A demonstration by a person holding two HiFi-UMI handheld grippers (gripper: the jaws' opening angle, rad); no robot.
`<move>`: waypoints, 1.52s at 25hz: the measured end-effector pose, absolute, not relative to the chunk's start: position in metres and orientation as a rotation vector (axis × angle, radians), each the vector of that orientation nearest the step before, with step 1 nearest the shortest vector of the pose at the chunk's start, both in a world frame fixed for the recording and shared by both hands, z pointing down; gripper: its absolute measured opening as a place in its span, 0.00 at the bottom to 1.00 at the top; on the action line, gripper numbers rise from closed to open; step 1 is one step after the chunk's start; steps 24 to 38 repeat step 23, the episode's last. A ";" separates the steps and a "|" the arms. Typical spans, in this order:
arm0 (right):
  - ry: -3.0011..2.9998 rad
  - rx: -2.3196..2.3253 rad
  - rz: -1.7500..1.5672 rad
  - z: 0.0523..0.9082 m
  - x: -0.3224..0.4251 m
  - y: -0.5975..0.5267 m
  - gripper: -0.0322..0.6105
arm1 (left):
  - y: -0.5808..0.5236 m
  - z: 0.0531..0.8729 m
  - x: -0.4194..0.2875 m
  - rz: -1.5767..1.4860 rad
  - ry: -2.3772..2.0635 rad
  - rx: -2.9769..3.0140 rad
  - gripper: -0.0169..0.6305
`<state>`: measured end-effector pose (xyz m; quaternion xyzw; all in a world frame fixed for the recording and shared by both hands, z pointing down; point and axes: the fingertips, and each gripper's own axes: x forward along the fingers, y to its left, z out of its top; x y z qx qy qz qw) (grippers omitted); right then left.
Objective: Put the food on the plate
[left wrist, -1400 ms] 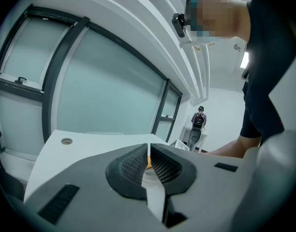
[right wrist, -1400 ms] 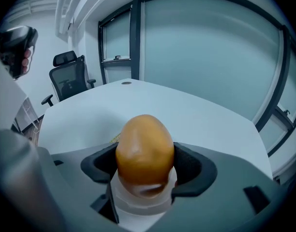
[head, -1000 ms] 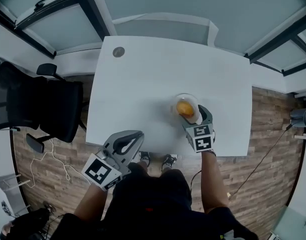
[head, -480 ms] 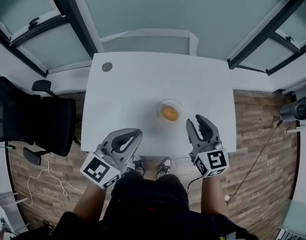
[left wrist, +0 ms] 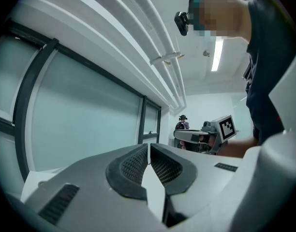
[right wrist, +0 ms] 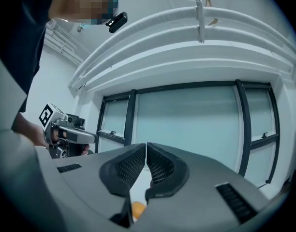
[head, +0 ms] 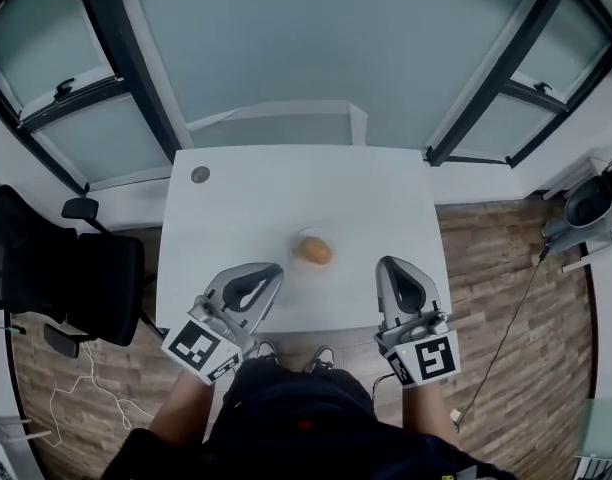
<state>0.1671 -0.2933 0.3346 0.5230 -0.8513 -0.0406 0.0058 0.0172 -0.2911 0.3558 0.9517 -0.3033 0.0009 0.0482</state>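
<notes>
An orange, bun-like food item [head: 314, 251] lies on a small clear plate [head: 298, 240] near the front middle of the white table [head: 246, 208]. My left gripper [head: 270, 271] is held at the table's front edge, left of the plate, jaws shut and empty. My right gripper [head: 394, 268] is drawn back to the front edge, right of the plate, also shut with nothing between the pads. In the right gripper view a bit of the orange food [right wrist: 138, 208] shows below the closed jaws [right wrist: 146, 154]. The left gripper view shows closed pads [left wrist: 149, 157] and the other gripper [left wrist: 206, 135] beyond.
A round grey cable port [head: 200, 175] sits at the table's far left corner. A black office chair [head: 66, 268] stands left of the table. Glass partitions with dark frames [head: 126, 78] run behind it. The person's dark-clothed body [head: 306, 418] is at the near edge.
My right gripper has let go of the food on the plate, pulled back toward the table's front edge and closed. The left gripper stays where it was. The head camera has risen.
</notes>
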 end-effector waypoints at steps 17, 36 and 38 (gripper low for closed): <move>-2.683 1.646 -0.200 0.300 0.180 -0.266 0.09 | -0.273 0.316 0.022 -0.068 -0.995 2.956 0.08; -2.705 1.647 -0.197 0.297 0.175 -0.266 0.09 | -0.271 0.315 0.016 -0.068 -1.011 2.950 0.08; -2.705 1.647 -0.197 0.297 0.175 -0.266 0.09 | -0.271 0.315 0.016 -0.068 -1.011 2.950 0.08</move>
